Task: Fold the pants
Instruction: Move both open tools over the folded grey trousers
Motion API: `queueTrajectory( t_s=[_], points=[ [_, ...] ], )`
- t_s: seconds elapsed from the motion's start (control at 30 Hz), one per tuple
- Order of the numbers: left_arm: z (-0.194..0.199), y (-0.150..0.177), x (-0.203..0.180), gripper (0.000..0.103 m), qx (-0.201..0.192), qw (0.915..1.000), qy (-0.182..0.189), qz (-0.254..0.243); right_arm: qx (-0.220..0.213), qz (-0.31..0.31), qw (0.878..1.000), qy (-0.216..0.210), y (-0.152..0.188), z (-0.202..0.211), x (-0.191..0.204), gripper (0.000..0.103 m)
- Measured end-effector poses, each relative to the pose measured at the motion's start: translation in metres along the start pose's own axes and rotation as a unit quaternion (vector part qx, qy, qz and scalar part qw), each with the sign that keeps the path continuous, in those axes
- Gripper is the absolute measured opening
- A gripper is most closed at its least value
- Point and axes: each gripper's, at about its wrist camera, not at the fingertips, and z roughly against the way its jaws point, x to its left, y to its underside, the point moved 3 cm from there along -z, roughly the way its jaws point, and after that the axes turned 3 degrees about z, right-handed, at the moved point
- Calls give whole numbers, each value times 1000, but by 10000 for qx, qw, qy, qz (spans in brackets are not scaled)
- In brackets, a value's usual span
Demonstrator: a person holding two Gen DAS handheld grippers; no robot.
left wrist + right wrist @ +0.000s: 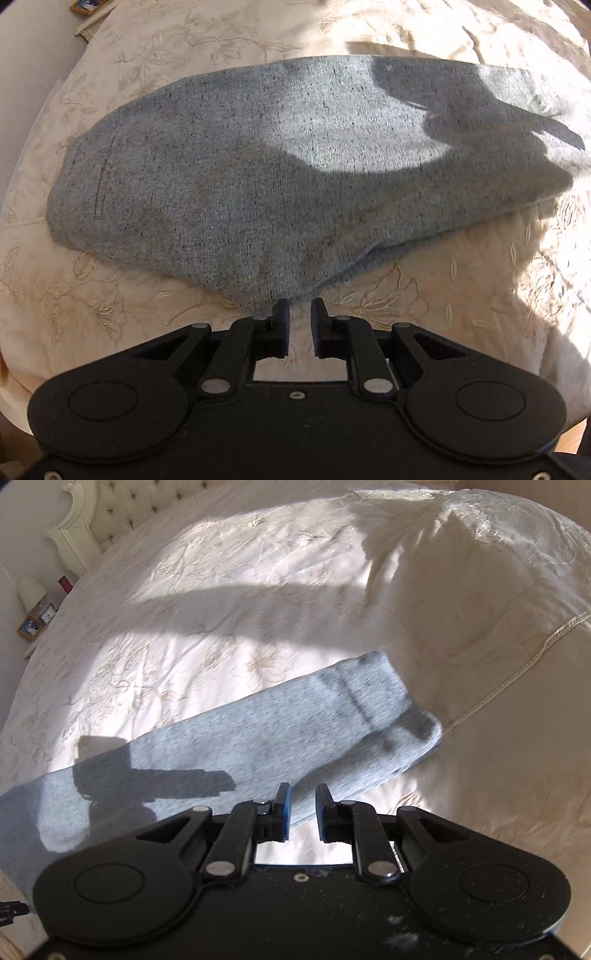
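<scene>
Grey speckled pants (266, 166) lie flat on a cream embroidered bedspread (424, 302). In the left wrist view their wide upper part fills the middle, with a pointed corner reaching toward me. My left gripper (300, 308) is open and empty, its fingertips just short of that corner. In the right wrist view the legs (280, 731) lie stacked, running up to the cuffs (402, 716) at the right. My right gripper (303, 794) is open and empty, just above the legs' near edge.
A rumpled fold of duvet (461, 602) rises just beyond the cuffs. A tufted headboard (122, 502) and a nightstand with a lamp (31, 592) and picture frames stand at the far left. Strong sunlight throws gripper shadows across the pants.
</scene>
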Motion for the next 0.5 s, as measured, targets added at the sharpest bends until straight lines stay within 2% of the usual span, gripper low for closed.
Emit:
queueTrajectory(
  t_s=[0.1, 0.27, 0.4, 0.5],
  points=[
    [-6, 9, 6, 23, -43, 10000, -47, -10, 225, 147, 9994, -237, 30, -1, 51, 17],
    [-13, 9, 22, 23, -383, 9992, -127, 49, 644, 281, 9946, -764, 77, -11, 135, 17],
    [-27, 2, 34, 24, -264, 9995, 122, 116, 867, 488, 9887, -1120, 106, -18, 196, 19],
    [-31, 3, 34, 24, -210, 9994, 265, -74, 988, 615, 9850, -1272, 124, -22, 231, 20]
  ],
)
